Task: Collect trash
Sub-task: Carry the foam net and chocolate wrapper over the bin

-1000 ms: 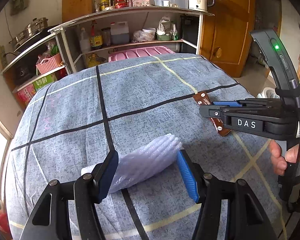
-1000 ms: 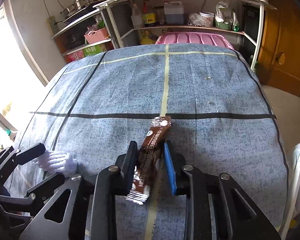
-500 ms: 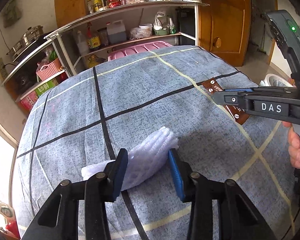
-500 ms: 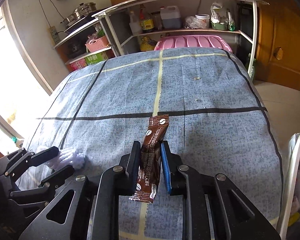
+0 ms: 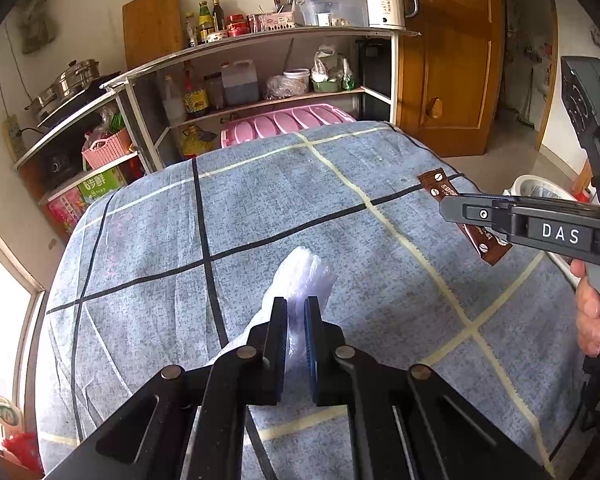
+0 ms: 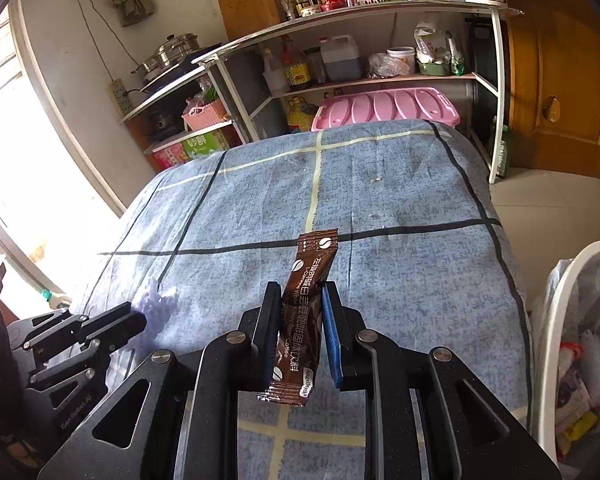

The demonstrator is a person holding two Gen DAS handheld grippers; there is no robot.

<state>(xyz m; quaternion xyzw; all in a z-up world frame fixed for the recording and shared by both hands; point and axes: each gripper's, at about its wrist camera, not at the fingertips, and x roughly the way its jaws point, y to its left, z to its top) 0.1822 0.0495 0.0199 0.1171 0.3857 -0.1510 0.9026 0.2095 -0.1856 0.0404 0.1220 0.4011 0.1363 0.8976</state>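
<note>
While the left hand-held gripper has its jaws pressed together on a crumpled clear plastic wrap, the right hand-held gripper is clamped on a brown coffee sachet. The wrap's free end sticks out beyond the fingertips over the counter, which is covered by a blue-grey checked cloth. The sachet stands nearly upright between the right pads, clear of the cloth, its top above the fingertips and its bottom edge hanging below them. A person's hand grips the right tool's handle. A white bin lined with a bag stands just beside the counter's right edge, with wrappers inside.
</note>
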